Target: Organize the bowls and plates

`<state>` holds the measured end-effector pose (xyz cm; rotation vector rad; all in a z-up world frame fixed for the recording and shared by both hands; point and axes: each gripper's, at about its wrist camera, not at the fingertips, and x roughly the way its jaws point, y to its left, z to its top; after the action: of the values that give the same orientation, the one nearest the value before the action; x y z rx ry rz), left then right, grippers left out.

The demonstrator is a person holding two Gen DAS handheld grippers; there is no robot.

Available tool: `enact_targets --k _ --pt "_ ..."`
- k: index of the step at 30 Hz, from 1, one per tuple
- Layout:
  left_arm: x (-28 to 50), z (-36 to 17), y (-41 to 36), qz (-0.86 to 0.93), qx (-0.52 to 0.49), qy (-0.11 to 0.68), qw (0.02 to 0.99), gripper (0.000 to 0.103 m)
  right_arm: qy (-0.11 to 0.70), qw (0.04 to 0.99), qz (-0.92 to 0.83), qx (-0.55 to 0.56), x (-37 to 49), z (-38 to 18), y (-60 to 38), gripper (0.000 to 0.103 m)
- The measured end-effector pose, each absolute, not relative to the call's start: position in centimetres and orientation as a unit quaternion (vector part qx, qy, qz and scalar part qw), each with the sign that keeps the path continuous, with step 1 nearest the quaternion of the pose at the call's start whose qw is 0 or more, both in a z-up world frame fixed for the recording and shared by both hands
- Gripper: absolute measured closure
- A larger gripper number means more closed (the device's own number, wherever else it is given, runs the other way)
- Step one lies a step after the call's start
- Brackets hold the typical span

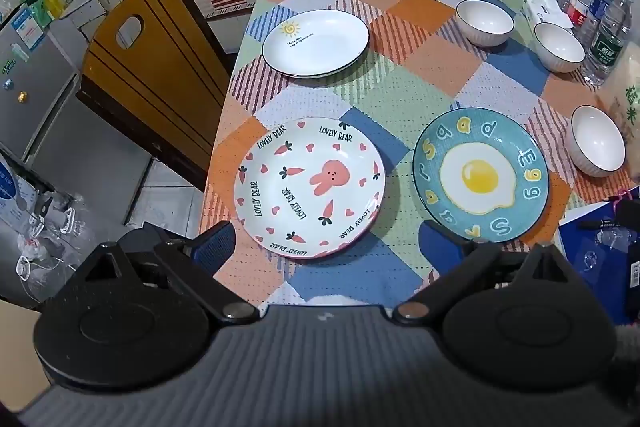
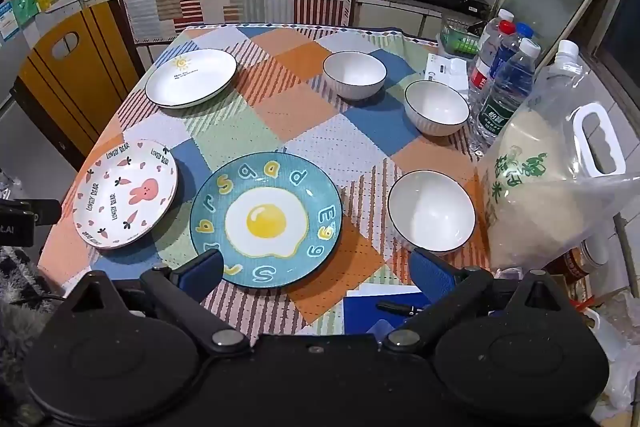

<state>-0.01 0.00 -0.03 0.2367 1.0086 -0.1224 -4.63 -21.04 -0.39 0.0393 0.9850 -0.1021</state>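
Left wrist view: my left gripper (image 1: 326, 247) is spread wide, blue pads (image 1: 214, 245) far apart, holding nothing and touching nothing, hovering above the near edge of the patchwork tablecloth (image 1: 404, 67). Bunny plate (image 1: 309, 187) lies flat straight ahead between the two fingers' lines, egg plate (image 1: 480, 175) just beside it to the right, not touching. White sun plate (image 1: 315, 43) sits further back on the left. Three white bowls, all upright and apart: far bowl (image 1: 485, 23), middle bowl (image 1: 559, 47), near bowl (image 1: 597, 146) at the right edge next to the rice bag (image 1: 624, 95). Water bottles (image 1: 604, 15) stand behind the bowls. Right wrist view: my right gripper (image 2: 316, 269) is also wide open, empty, no contact. Egg plate (image 2: 266, 219) sits ahead, nearer the left pad (image 2: 202, 273); near bowl (image 2: 431, 211) ahead of the right pad, just beside the rice bag (image 2: 548, 187). Bunny plate (image 2: 125, 193) left of the egg plate, sun plate (image 2: 191, 77) at back left, far bowl (image 2: 354, 75) and middle bowl (image 2: 436, 107) at back right by the water bottles (image 2: 506, 83)
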Motion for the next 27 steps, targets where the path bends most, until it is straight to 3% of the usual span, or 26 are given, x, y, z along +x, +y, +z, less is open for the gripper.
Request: enact_targets --k 27 --pt "-0.3 -0.4 0.8 -0.062 0.076 0.471 0.877 0.004 0.474 0.878 -0.059 0.001 -4.6 -0.9 -20.7 0.002"
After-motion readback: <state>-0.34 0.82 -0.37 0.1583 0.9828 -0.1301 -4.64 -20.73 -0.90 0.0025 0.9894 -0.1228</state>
